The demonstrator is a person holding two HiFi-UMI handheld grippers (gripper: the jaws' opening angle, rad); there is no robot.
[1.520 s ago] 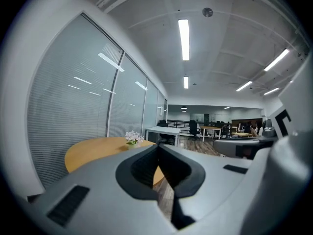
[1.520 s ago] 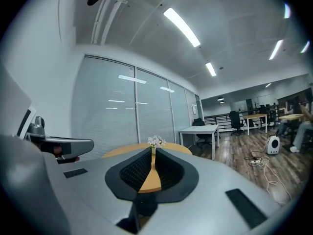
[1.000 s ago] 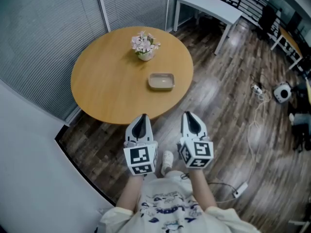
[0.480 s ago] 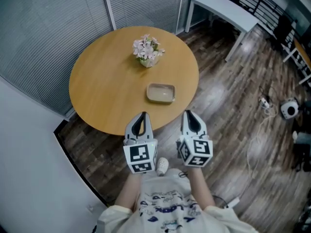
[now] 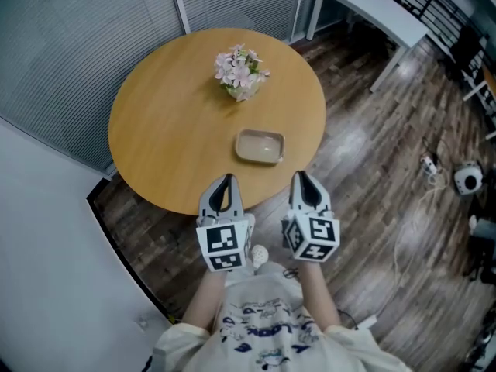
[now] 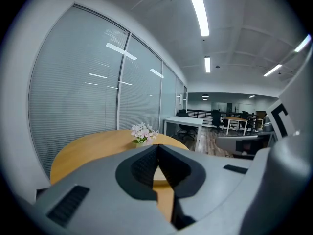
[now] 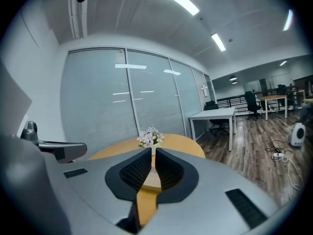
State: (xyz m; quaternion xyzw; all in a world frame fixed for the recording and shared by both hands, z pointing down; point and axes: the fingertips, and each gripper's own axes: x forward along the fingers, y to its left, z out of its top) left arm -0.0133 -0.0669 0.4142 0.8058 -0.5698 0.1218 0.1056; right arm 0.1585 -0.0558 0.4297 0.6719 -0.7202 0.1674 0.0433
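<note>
A round wooden table (image 5: 170,122) carries a small pot of pink and white flowers (image 5: 242,74) and a shallow beige dish (image 5: 260,146). My left gripper (image 5: 225,179) and right gripper (image 5: 301,176) hover side by side just short of the table's near edge, both shut and holding nothing. The dish lies a little beyond and between them. In the left gripper view the left gripper (image 6: 157,146) points over the table (image 6: 93,146) toward the flowers (image 6: 142,132). In the right gripper view the right gripper (image 7: 152,151) lines up with the flowers (image 7: 150,138), its jaws almost touching.
Glass walls with grey blinds (image 5: 77,29) run behind the table. A white desk (image 5: 372,6) stands at the back right. On the dark wood floor to the right lie cables and a small white device (image 5: 467,180). The person's shoe (image 5: 258,254) shows below the grippers.
The table, flowers and dish have come nearer to both grippers. Both grippers kept their side-by-side pose and stayed shut.
</note>
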